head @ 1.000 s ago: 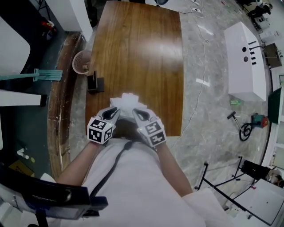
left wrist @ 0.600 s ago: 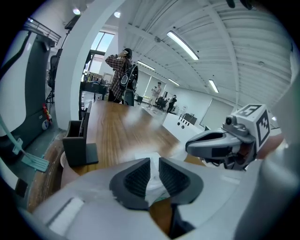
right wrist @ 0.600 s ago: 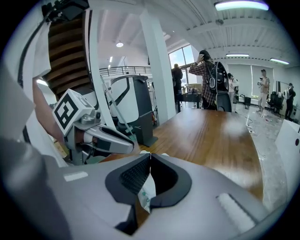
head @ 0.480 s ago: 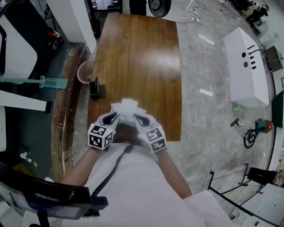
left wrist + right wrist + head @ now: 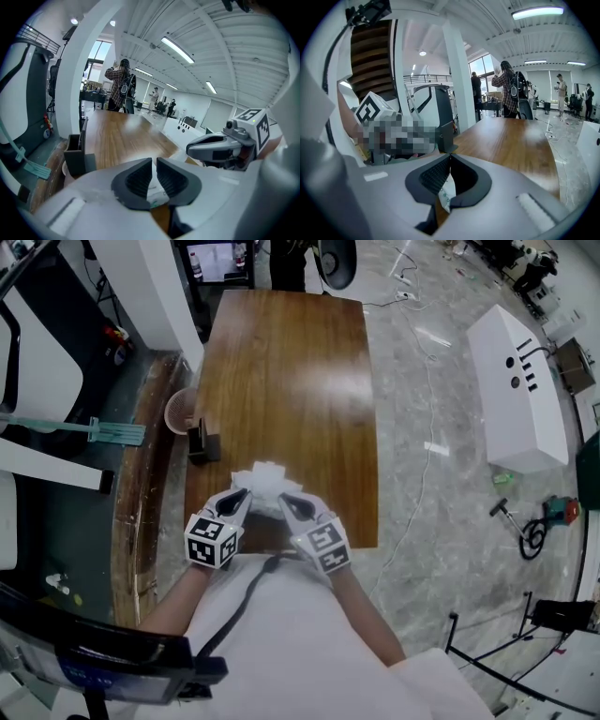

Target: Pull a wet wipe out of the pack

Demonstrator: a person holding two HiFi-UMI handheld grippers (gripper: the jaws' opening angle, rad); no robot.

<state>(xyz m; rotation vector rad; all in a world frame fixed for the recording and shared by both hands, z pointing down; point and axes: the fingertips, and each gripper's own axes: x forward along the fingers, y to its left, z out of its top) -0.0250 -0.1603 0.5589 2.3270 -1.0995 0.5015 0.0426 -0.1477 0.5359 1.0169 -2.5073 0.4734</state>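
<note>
Close to the person's chest, above the near edge of the bench (image 5: 281,362), the two grippers meet. The left hand-held gripper (image 5: 154,165) is closing its jaws, with the pack (image 5: 154,196) (white, green print) between them and, as far as I can tell, pressed by the pads. The right hand-held gripper (image 5: 450,159) is clenched on a thin white sheet that I take to be the wipe (image 5: 445,190).

So both grips look made, and the pull seems to be under way. From the head view, pack and wipe read as one crumpled white mass, so I cannot tell whether the wipe has come free. What is left, by my judgement, is drawing the two apart until it clears.

Nothing stands between the grippers. A black holder (image 5: 202,442) sits at the bench's left edge, well apart, and a bin (image 5: 180,411) stands just beside the bench there. Farther off are a white cabinet (image 5: 520,381) on the floor and people (image 5: 506,89) past the bench's far end.
</note>
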